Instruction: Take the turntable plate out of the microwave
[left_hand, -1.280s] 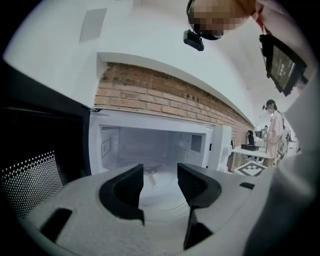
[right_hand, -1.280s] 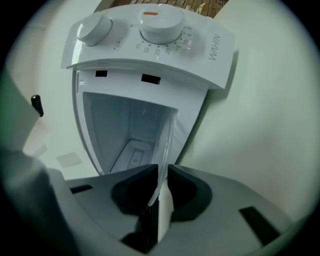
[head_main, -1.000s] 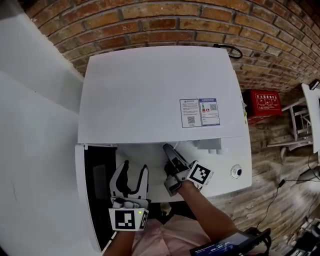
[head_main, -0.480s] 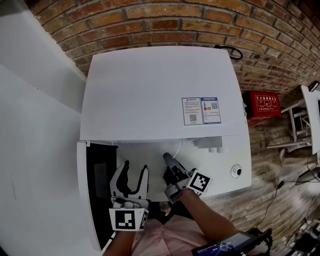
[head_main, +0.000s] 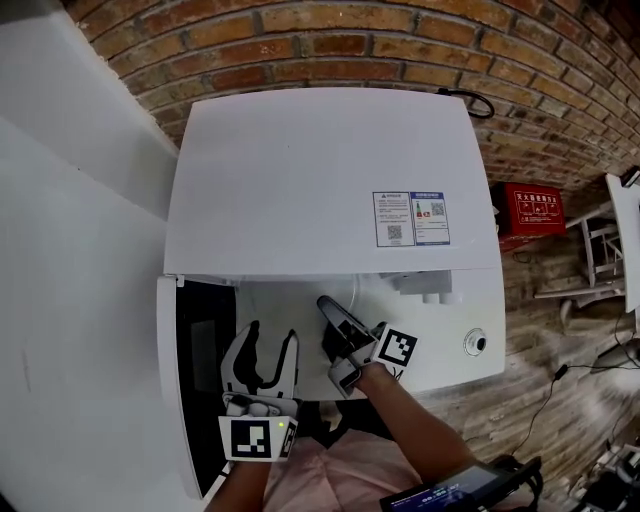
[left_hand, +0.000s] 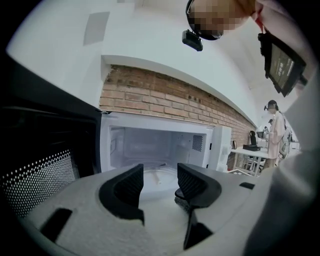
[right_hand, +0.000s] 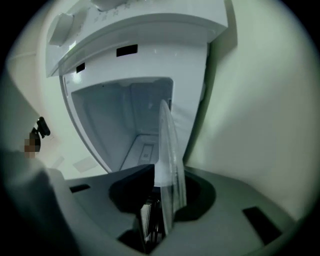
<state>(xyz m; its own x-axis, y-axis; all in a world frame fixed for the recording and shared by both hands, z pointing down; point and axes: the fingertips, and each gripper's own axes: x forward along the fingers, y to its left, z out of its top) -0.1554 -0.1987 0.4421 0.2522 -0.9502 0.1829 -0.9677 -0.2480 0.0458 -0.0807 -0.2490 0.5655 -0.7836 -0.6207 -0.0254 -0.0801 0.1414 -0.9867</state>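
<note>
The white microwave (head_main: 320, 180) stands with its door (head_main: 190, 380) swung open to the left. The clear glass turntable plate (right_hand: 167, 140) shows edge-on in the right gripper view, its rim between the jaws of my right gripper (right_hand: 169, 175). Those jaws have just been opening, and a thin dark gap shows between the left pad (right_hand: 142, 212) and the glass. In the head view my right gripper (head_main: 330, 305) reaches into the cavity mouth. My left gripper (head_main: 270, 335) waits open and empty in front of the opening. Past my left gripper (left_hand: 160, 172), the plate (left_hand: 150, 176) lies on the cavity floor.
A brick wall (head_main: 300, 40) runs behind the microwave, and a black cable (head_main: 470, 100) leaves its back right corner. A red box (head_main: 530, 210) sits on the floor to the right. A person (left_hand: 275, 130) stands by a far table (left_hand: 252, 147).
My right gripper has shifted a little to the left at the cavity mouth and rolled slightly. The left gripper has stayed where it was.
</note>
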